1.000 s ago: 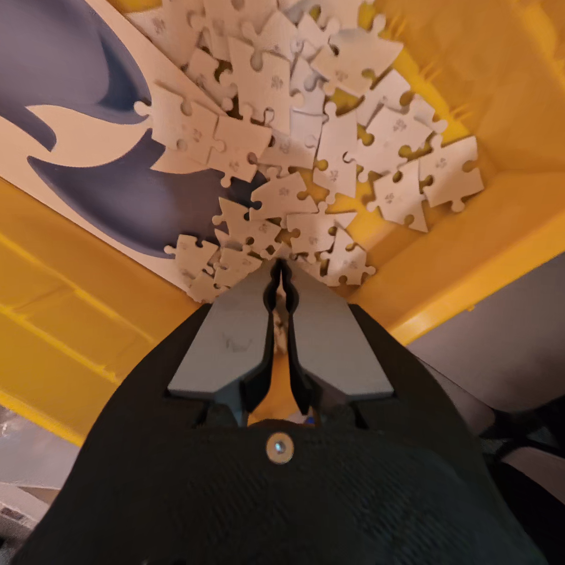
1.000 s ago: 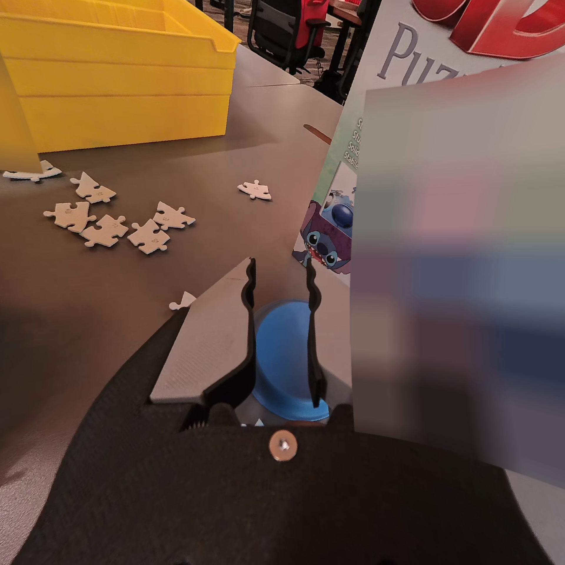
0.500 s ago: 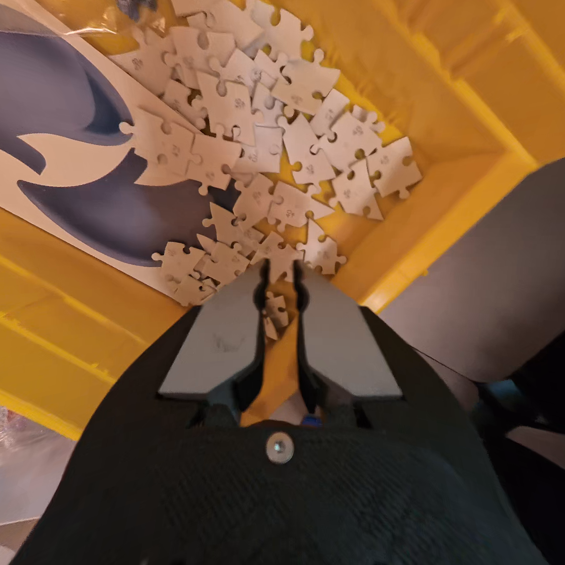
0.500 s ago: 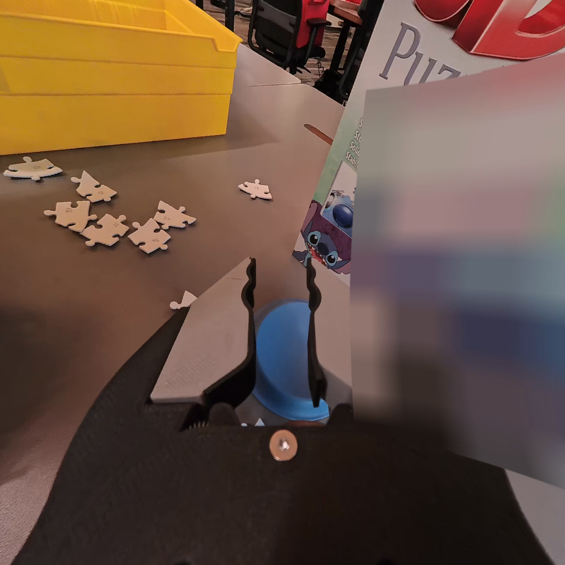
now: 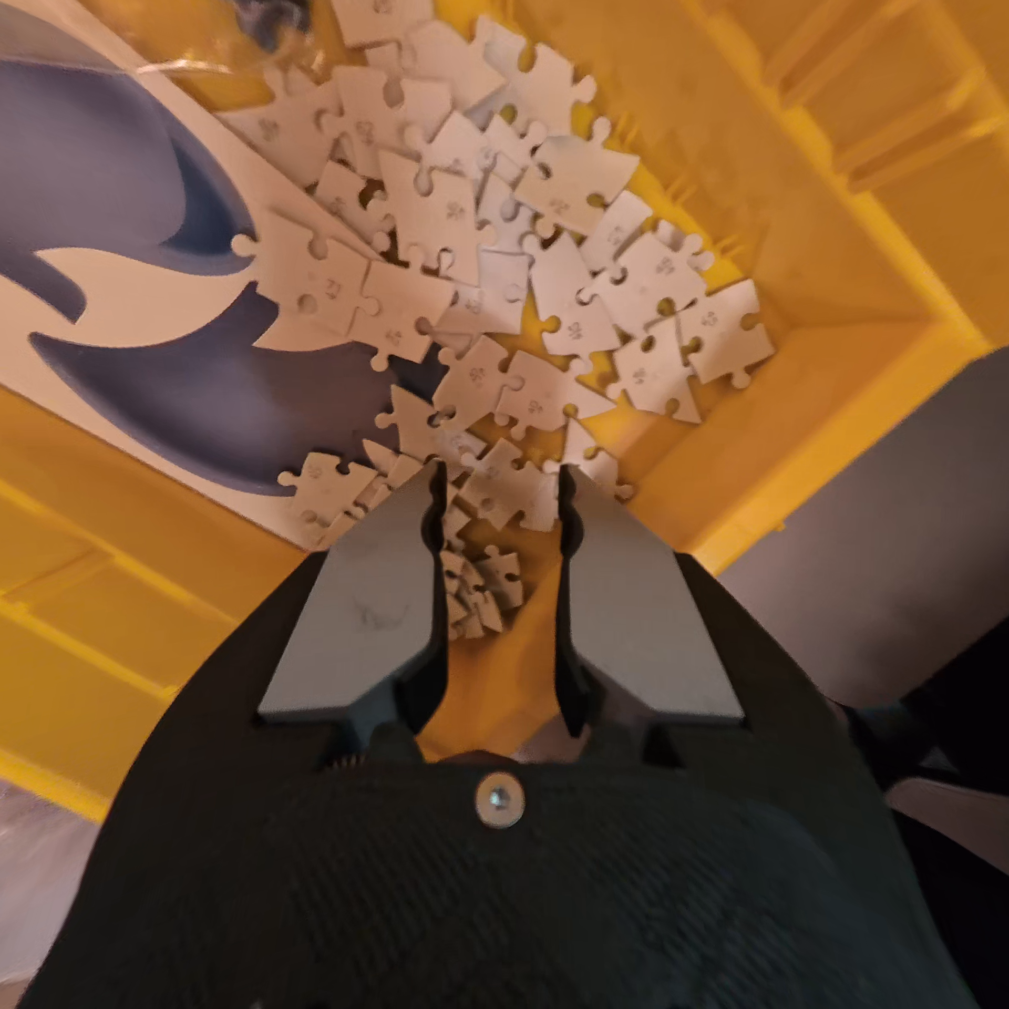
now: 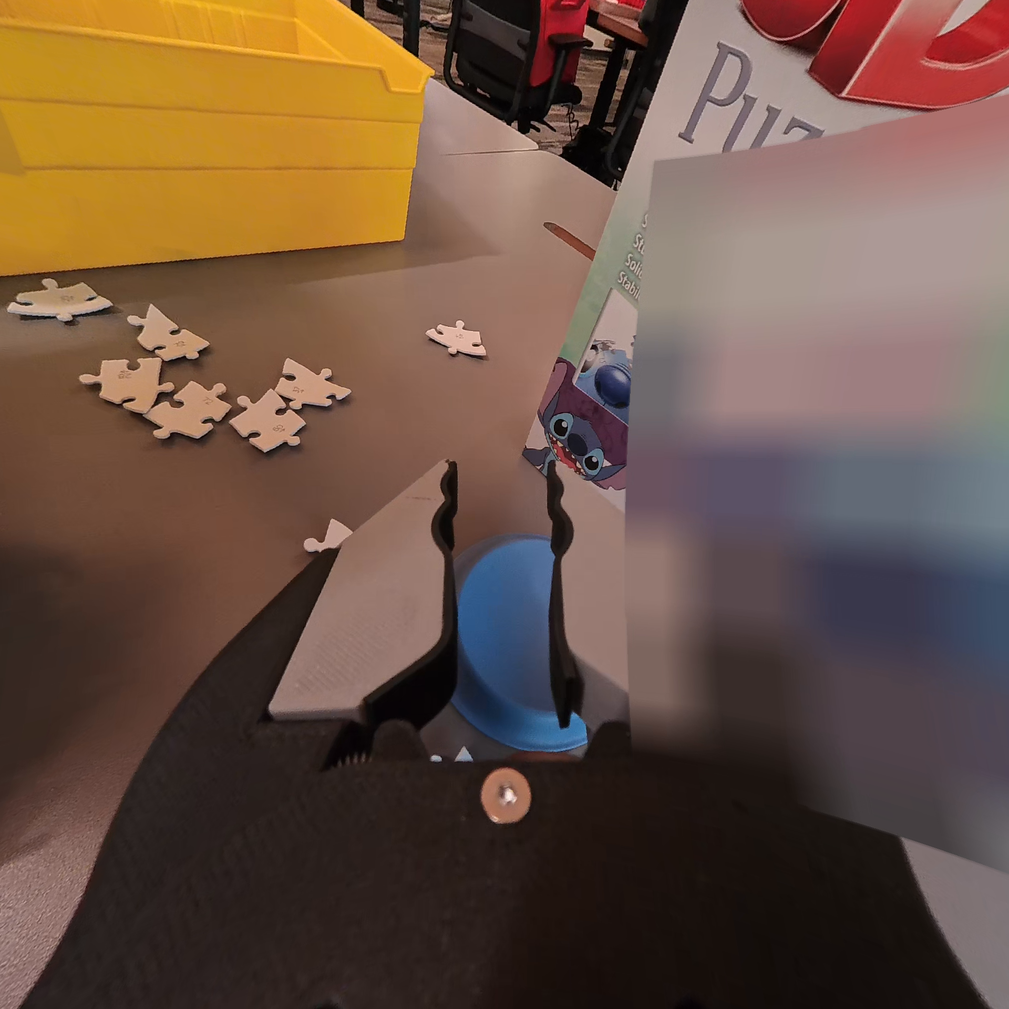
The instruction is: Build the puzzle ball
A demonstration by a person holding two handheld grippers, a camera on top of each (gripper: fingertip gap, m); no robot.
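Desk: grey-brown surface carrying the bin, the box and loose pieces.
Yellow bin: stands at the desk's far left in the right wrist view; in the left wrist view its inner corner shows from above.
Puzzle box: upright at the right, just beyond the right fingers; much of it is under a blurred patch.
Printed sheet: white with dark blue shapes, lying in the bin, partly under the pieces.
Pile of puzzle pieces: pale, blank side up, heaped in the bin's corner.
Loose puzzle pieces: a small cluster on the desk in front of the bin; one more piece lies apart, nearer the box.
Blue dome: rounded blue part on the desk, seen between the right fingers; contact cannot be told.
Left gripper: fingers released, spread over the pile, holding nothing.
Right gripper: fingers apart, low over the desk.
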